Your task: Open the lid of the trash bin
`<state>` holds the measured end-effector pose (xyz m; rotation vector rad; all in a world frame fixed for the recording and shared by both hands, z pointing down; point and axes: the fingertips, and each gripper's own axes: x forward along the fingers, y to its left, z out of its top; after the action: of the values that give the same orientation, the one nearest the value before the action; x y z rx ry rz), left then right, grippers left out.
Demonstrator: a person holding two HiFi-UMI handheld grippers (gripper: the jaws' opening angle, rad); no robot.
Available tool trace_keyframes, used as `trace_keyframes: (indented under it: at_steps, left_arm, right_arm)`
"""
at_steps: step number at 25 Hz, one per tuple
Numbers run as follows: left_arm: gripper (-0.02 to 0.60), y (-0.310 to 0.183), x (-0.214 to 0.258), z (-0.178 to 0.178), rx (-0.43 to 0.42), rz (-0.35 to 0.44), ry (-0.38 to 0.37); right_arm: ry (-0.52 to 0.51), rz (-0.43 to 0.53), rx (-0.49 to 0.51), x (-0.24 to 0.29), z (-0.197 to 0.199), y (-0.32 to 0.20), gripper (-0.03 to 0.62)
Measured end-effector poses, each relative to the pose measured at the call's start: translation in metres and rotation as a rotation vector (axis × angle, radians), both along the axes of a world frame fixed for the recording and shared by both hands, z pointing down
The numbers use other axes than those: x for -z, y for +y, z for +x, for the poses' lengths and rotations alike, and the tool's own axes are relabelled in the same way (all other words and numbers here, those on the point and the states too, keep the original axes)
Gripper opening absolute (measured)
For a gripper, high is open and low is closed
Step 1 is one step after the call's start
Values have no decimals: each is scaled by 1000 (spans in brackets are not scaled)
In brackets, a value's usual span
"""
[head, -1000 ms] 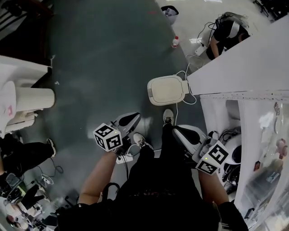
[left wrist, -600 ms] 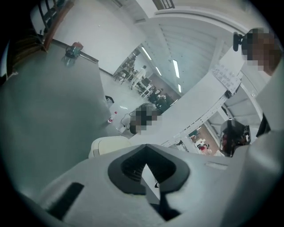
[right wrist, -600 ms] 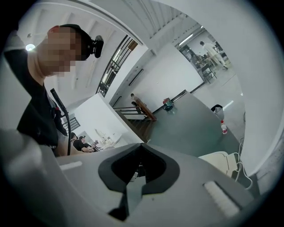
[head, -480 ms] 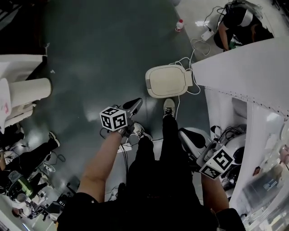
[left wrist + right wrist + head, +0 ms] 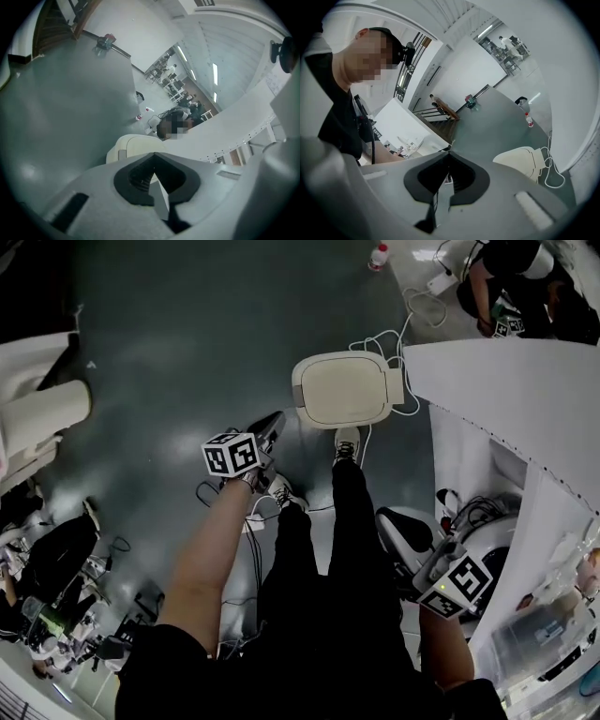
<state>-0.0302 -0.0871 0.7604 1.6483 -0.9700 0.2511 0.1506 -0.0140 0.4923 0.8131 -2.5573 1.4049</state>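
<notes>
The trash bin [image 5: 345,390] stands on the dark floor with its cream lid down, just ahead of the person's shoe [image 5: 347,444]. My left gripper [image 5: 273,425] is shut and empty, pointing down at the floor a short way left of the bin's near corner, apart from it. In the left gripper view the lid [image 5: 133,146] shows just beyond the closed tips of the left gripper [image 5: 153,155]. My right gripper [image 5: 396,524] hangs low by the person's right leg, well short of the bin. The right gripper [image 5: 449,152] looks shut with nothing in it, and the bin [image 5: 525,161] lies to its right.
A white table [image 5: 497,381] runs along the right, close beside the bin. White cables [image 5: 375,345] loop on the floor behind the bin. A bottle [image 5: 379,255] and a crouching person [image 5: 511,282] are farther back. A white cylinder [image 5: 42,413] stands at the left.
Both grippers have sunk lower. The left gripper has moved forward toward the bin's near left corner, and the bin now sits closer in the head view.
</notes>
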Motion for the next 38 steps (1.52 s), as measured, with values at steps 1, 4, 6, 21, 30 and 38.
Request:
trace_keyframes:
  at_steps: [1, 4, 6, 21, 30, 38]
  left_arm:
    - [3, -3, -8, -1, 0, -6, -10]
    - [27, -9, -31, 1, -19, -29, -30]
    - [29, -12, -49, 3, -36, -50, -49]
    - [108, -7, -155, 1, -78, -203, -160]
    - [112, -16, -177, -1, -149, -210, -231]
    - [103, -14, -185, -3, -217, -234, -241]
  right_arm:
    - [0, -9, 2, -5, 1, -2, 8]
    - [6, -26, 9, -17, 2, -9, 8]
    - [17, -32, 17, -25, 3, -12, 8]
    - [-46, -139, 38, -70, 1, -21, 8]
    - [-23, -181, 74, -89, 4, -10, 8]
    - [-36, -175, 67, -93, -2, -17, 8]
